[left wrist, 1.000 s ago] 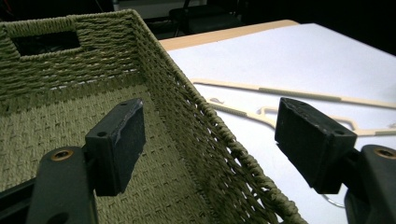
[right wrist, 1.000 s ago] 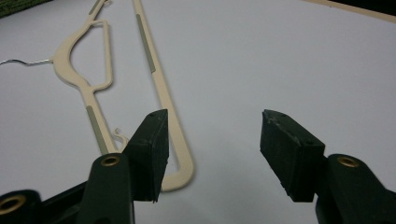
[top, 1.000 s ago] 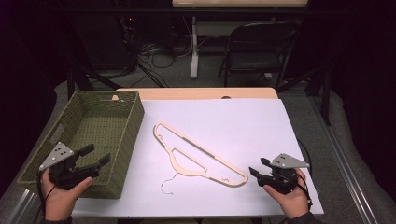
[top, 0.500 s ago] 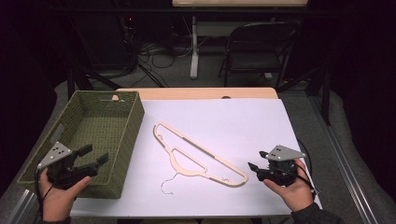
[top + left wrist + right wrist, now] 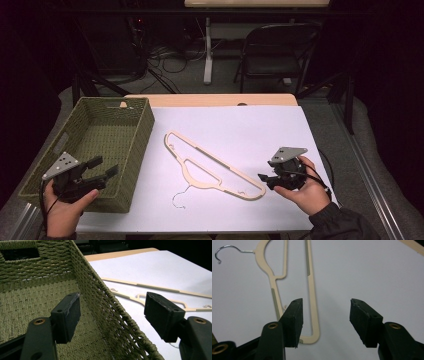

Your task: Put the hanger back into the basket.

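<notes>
Right gripper (image 5: 267, 179) moved in; hanger (image 5: 312, 297) end between parted jaws

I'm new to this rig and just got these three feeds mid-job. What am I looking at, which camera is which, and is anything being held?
No robot arm here: a person holds a pair of two-jaw tongs in each hand. The high view looks down on the table from the person's side; the left tongs are at its left, the right tongs at its right. The other two pictures come from cameras riding on each pair of tongs, looking along its black jaws. On the white table lie a green woven basket and a flat beige hanger with a wire hook. Both tongs are open and hold nothing: the left straddles the basket's wall, the right is at the hanger's end.
</notes>
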Demonstrator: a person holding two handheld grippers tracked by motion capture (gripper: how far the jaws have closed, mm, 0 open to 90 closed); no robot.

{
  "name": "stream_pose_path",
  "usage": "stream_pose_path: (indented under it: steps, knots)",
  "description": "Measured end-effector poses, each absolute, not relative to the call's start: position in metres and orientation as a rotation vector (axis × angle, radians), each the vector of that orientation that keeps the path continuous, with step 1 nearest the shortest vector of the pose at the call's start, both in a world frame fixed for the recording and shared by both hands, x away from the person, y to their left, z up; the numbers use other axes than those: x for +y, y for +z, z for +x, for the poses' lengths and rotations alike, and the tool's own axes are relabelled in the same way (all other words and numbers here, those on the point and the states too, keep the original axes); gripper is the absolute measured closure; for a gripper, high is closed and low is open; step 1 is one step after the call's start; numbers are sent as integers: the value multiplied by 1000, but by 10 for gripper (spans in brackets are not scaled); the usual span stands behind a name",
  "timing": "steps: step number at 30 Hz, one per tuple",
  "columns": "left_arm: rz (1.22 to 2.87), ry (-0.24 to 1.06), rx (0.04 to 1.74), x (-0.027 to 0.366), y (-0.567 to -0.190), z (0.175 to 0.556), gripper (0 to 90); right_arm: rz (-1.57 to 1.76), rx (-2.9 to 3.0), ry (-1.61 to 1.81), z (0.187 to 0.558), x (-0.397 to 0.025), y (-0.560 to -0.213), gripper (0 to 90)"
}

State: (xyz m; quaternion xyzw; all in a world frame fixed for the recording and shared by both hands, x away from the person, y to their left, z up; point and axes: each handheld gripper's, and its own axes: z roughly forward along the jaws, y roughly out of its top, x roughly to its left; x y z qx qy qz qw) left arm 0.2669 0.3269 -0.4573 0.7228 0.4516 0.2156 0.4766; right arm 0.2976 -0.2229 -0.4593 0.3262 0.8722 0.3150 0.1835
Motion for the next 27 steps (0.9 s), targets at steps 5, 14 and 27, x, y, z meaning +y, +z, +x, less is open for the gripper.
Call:
stream_pose_path:
  steps: [5,14,27]
  knots:
    - [1784,542,1093,325,-457,266,304,895,2533,836,304,-213,-456,440]
    - [1787,544,1098,324,-458,267,314,851,2613,788,316,-192,-457,445]
    - [1780,550,1108,326,-458,266,318,819,2737,653,333,-158,-455,491]
